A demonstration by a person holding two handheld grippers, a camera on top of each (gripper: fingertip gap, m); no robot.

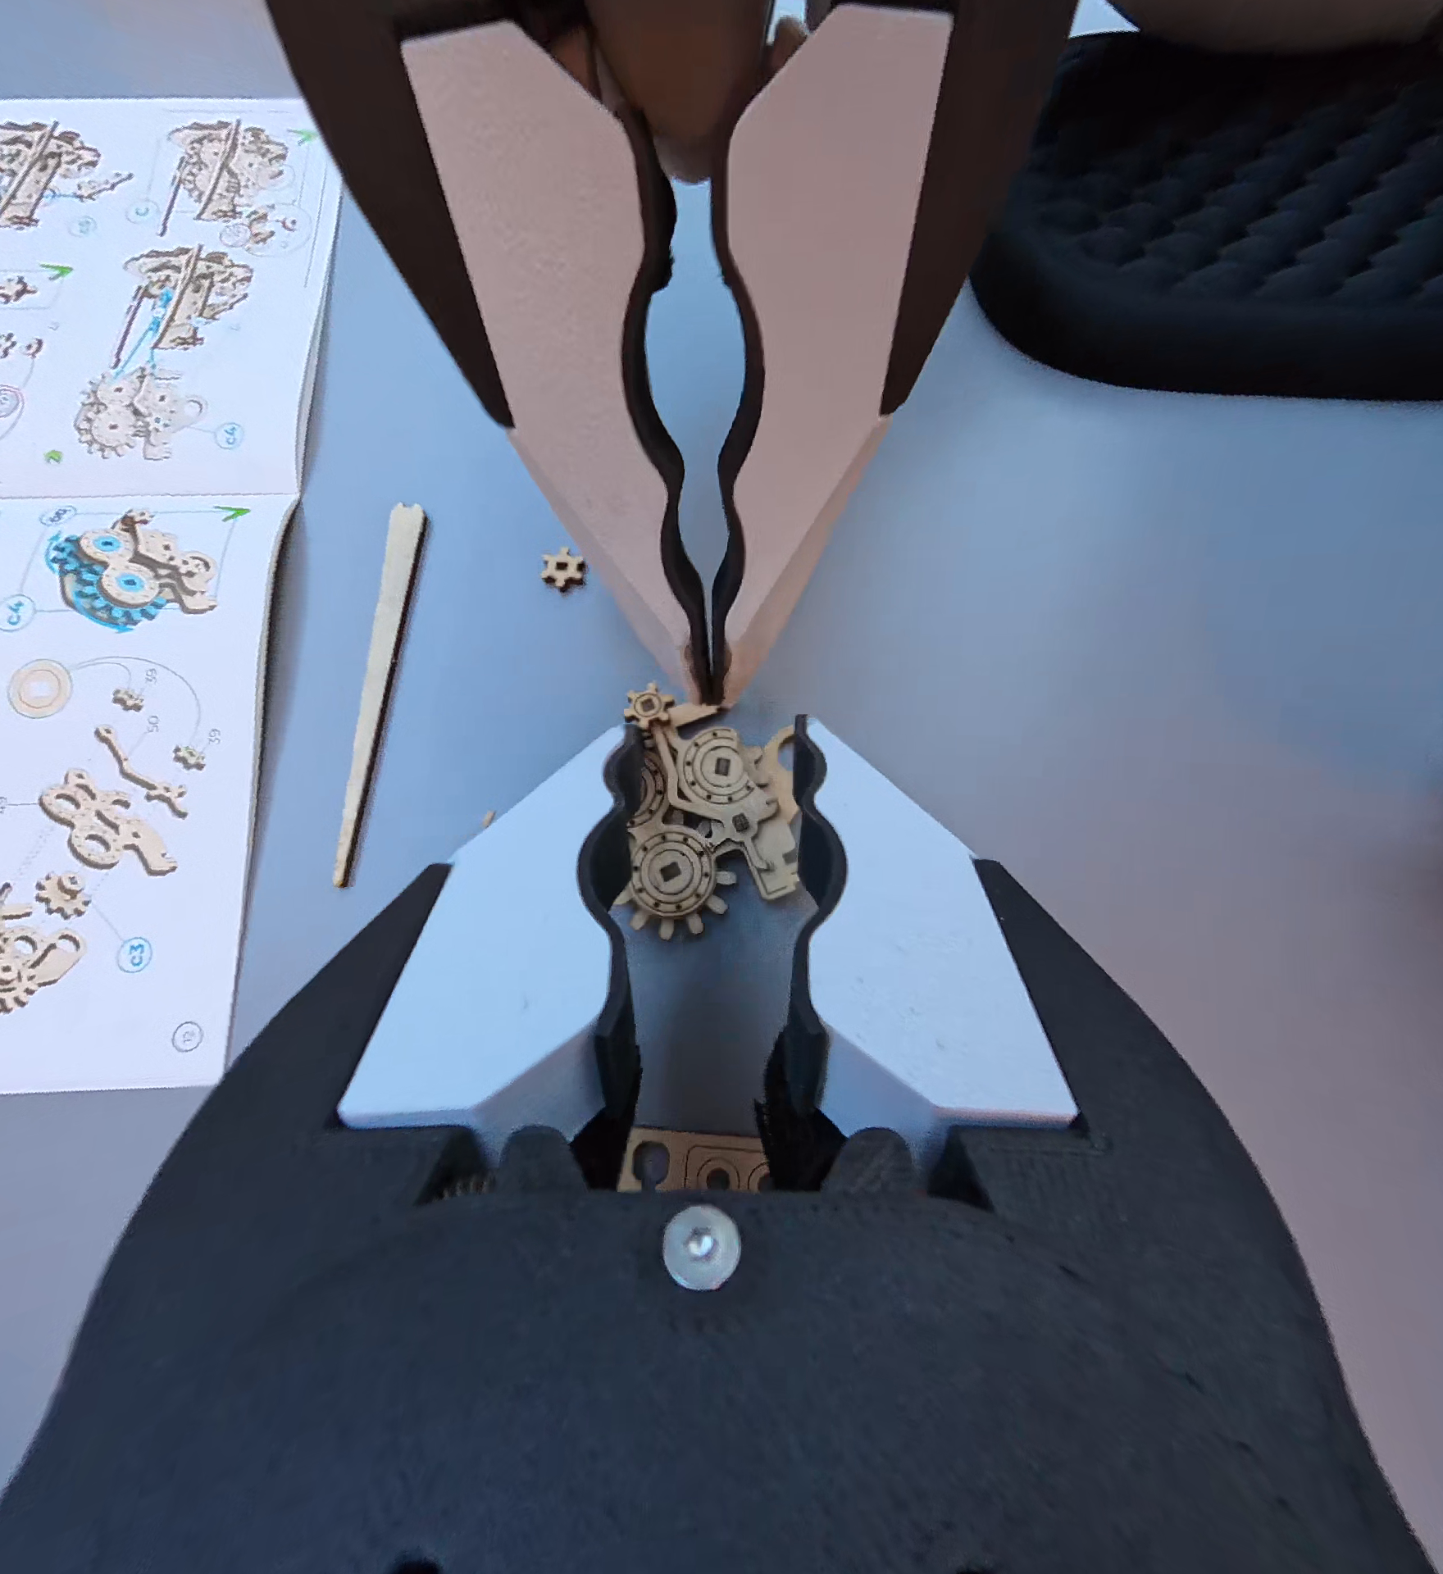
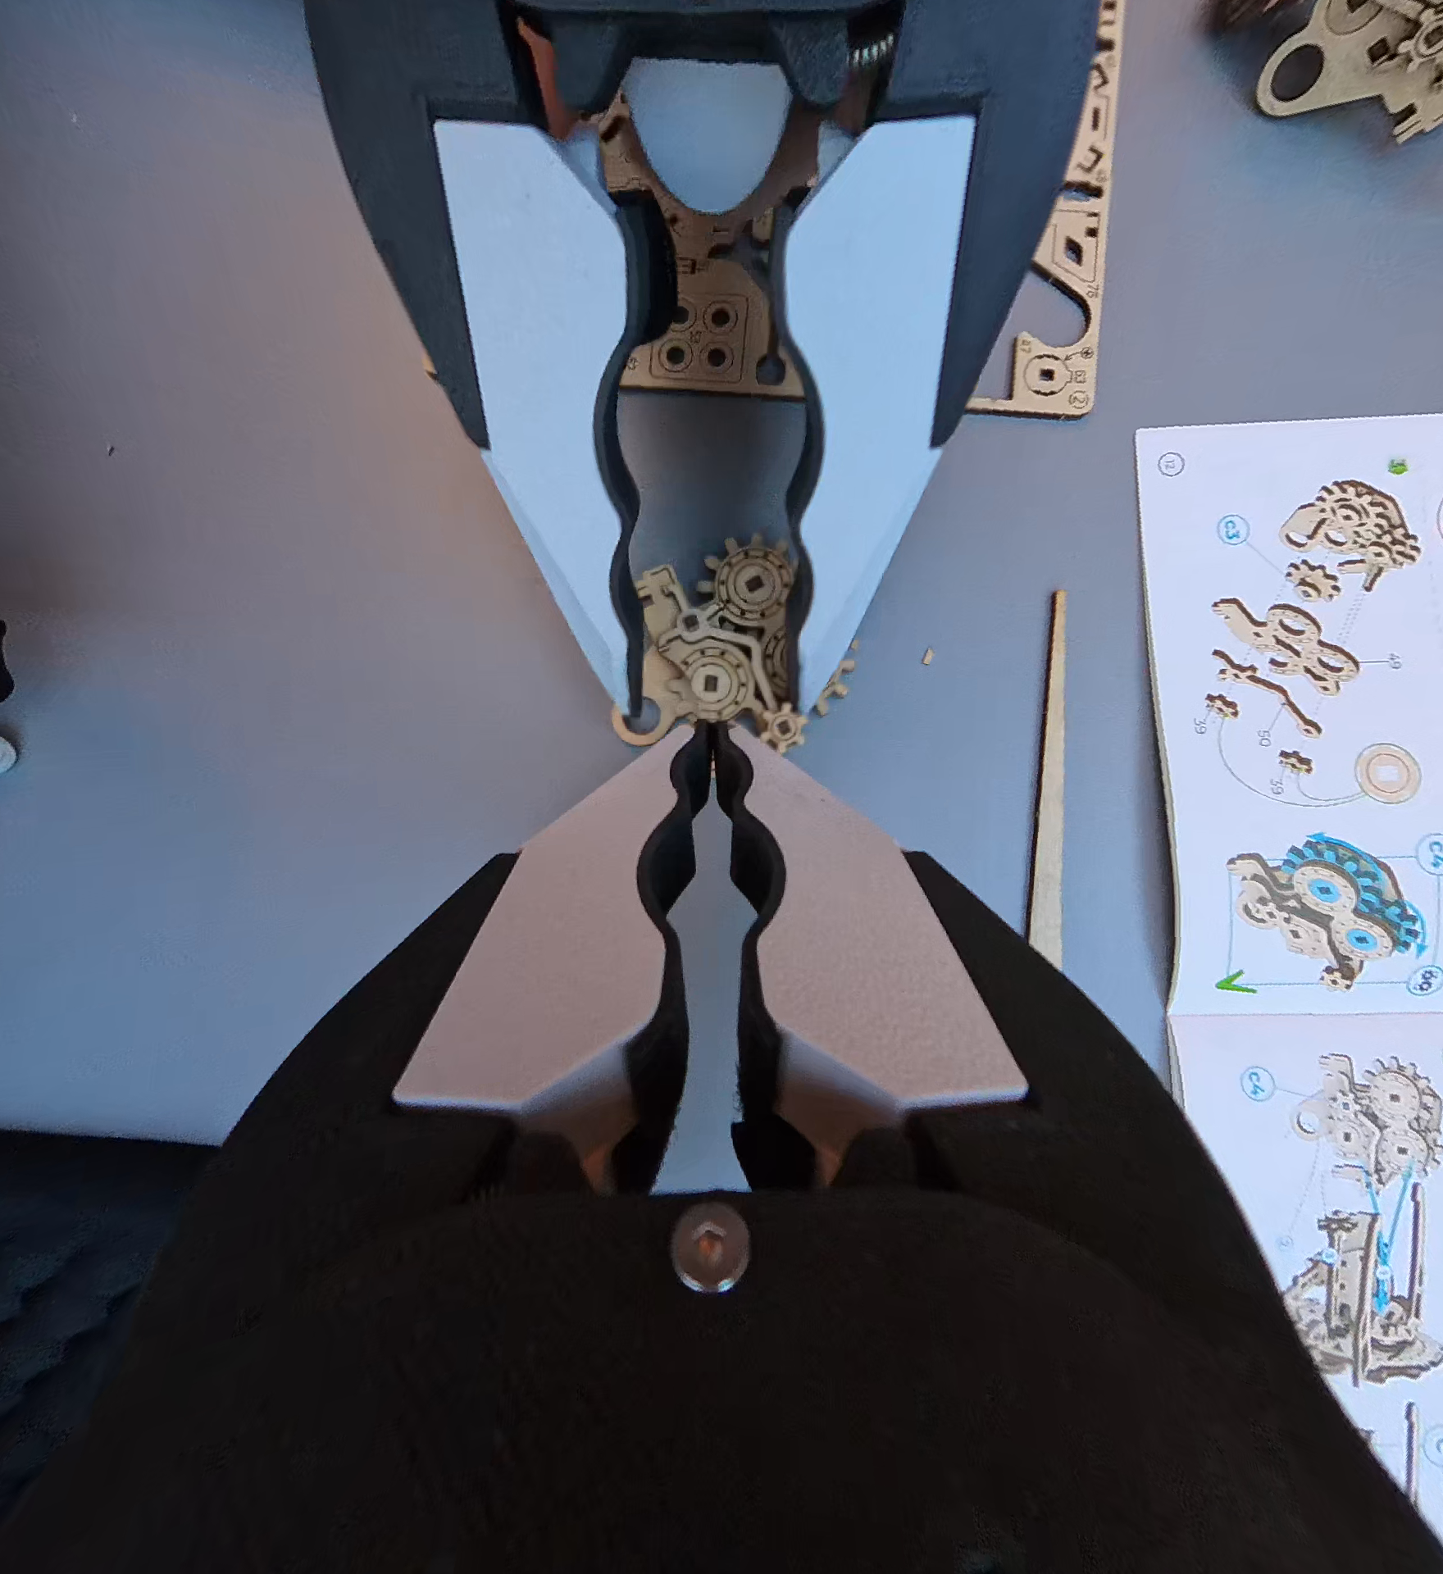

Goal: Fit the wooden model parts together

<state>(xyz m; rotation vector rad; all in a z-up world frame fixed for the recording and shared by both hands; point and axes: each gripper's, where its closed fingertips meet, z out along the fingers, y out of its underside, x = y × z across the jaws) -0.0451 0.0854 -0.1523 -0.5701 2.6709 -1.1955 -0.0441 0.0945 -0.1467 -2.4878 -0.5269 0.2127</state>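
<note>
A wooden gear assembly (image 1: 701,818) of cogs and a flat plate sits between the pale blue fingers of my left gripper (image 1: 716,737), which is shut on its sides just above the grey table. In the right wrist view the assembly (image 2: 714,656) shows at the tips of the left gripper (image 2: 718,705). My right gripper (image 2: 711,741), with pinkish fingers, faces it tip to tip. It is shut on the end of a thin wooden lever (image 1: 692,711) that lies across the assembly and carries a small cog (image 1: 646,705). The right gripper (image 1: 710,686) comes in from the top of the left wrist view.
An open instruction booklet (image 1: 105,596) (image 2: 1340,766) lies beside the work. A tapered wooden stick (image 1: 382,681) (image 2: 1050,784) and a loose small cog (image 1: 565,569) lie near it. Wooden part sheets (image 2: 1059,255) and another built piece (image 2: 1382,60) lie behind the left gripper. A black cushion (image 1: 1263,221) is beyond the right gripper. Less than 4 cm separates the two grippers' tips. It is some 7 centimetres from my left tips to the tapered wooden stick (image 1: 382,681). My right wrist view (image 2: 1043,794) looks at it from another angle.
</note>
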